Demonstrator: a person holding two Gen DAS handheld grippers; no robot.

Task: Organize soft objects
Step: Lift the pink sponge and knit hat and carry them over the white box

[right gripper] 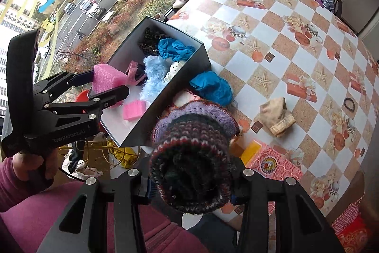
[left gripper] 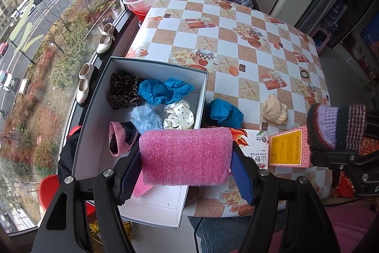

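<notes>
Clamped between the left gripper's (left gripper: 186, 155) half-spread fingers, the pink foam block (left gripper: 186, 155) hangs over the open box (left gripper: 203, 91) of soft items, seemingly for dropping in, while the right gripper (right gripper: 191, 184), narrowly closed, grips a knitted hat (right gripper: 191, 158) beside the box, likely next.
</notes>
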